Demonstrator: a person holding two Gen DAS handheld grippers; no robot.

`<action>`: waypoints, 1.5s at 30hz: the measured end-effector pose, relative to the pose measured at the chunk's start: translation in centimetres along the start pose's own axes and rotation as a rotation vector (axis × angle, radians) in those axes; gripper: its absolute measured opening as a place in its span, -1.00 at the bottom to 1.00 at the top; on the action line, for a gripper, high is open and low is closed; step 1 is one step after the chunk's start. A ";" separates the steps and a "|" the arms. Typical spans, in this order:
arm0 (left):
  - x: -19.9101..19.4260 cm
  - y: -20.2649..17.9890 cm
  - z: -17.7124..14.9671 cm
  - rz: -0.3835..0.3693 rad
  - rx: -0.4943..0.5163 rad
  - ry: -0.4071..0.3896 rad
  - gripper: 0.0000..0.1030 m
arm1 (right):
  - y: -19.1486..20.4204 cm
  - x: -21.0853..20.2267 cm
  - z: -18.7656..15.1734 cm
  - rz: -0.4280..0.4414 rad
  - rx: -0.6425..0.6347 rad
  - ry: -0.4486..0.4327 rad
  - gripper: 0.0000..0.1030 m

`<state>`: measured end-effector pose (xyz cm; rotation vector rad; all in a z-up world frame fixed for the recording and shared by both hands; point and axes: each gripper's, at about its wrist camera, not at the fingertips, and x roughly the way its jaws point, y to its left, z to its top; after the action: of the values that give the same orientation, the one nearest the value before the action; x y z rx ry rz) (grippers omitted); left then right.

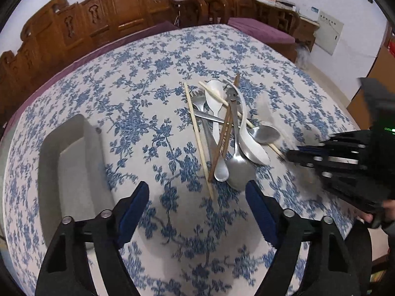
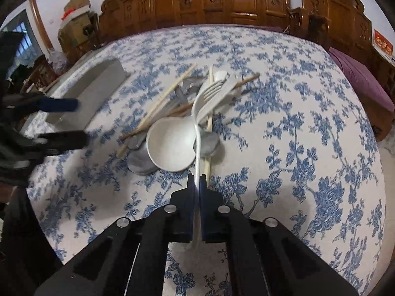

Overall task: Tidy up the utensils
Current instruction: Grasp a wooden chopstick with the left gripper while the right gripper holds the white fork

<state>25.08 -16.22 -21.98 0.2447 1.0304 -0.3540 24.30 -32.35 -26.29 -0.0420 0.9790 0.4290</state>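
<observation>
Utensils [image 1: 222, 128] lay heaped mid-table [image 1: 123, 74]. I saw my right gripper [image 2: 196, 185], angled steeply down, clenched on the white spoon [image 2: 172, 145] handle, and my left gripper [image 1: 197, 197], jaws apart and empty, tilted down near the heap, beside the grey tray [image 1: 74, 162].

Plenty of open tablecloth [image 1: 138, 79] around me, especially the far half and the near right side in my right view. The only real clutter is the utensil pile [image 1: 222, 128] in the middle, chopsticks poking out at angles. The grey tray [image 1: 74, 162] sits left of it with a clear strip between them. My right gripper [image 2: 196, 185] crowds the pile's right edge, and carved wooden chairs [image 2: 222, 0] wall off the far side.
</observation>
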 end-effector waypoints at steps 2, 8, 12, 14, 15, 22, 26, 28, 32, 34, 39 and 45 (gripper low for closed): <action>0.9 0.1 0.7 -0.006 -0.012 0.013 0.33 | -0.3 -0.8 0.4 0.010 0.017 -0.021 -0.91; 3.5 0.0 3.3 -0.013 -0.042 0.034 0.01 | -0.8 -1.7 0.9 0.012 0.035 -0.046 -0.91; 5.7 0.9 4.5 -0.046 -0.112 0.080 -0.27 | -1.0 -1.9 1.0 0.003 0.049 -0.047 -0.90; 6.7 1.5 4.9 -0.066 -0.152 0.101 -0.39 | -1.1 -2.0 1.0 0.005 0.054 -0.050 -0.90; 7.0 1.7 5.1 -0.073 -0.163 0.103 -0.40 | -1.1 -2.2 1.0 0.005 0.056 -0.053 -0.90; 8.4 1.9 5.7 -0.097 -0.197 0.124 -0.57 | -1.5 -2.8 1.3 0.011 0.067 -0.069 -0.90; 8.8 1.8 5.8 -0.087 -0.198 0.129 -0.80 | -1.4 -2.9 1.2 0.002 0.065 -0.081 -0.90; 9.3 1.9 5.6 -0.086 -0.204 0.152 -0.84 | -1.2 -3.1 1.3 0.002 0.059 -0.088 -0.90; 9.2 2.1 5.4 -0.076 -0.212 0.147 -0.91 | -0.8 -3.6 1.6 0.008 0.047 -0.104 -0.90; 9.0 2.2 5.2 -0.070 -0.214 0.141 -0.91 | -0.6 -3.6 1.6 0.009 0.042 -0.104 -0.90; 7.6 2.6 5.0 -0.044 -0.204 0.116 -0.92 | -0.2 -3.6 1.7 0.013 0.034 -0.104 -0.90; 4.3 3.1 5.3 -0.031 -0.186 0.046 -0.92 | 0.6 -3.9 1.9 0.025 0.026 -0.105 -0.90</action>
<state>32.45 -16.05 -22.98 0.0700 1.1058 -0.2792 23.71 -32.70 -22.03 0.0164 0.8824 0.4375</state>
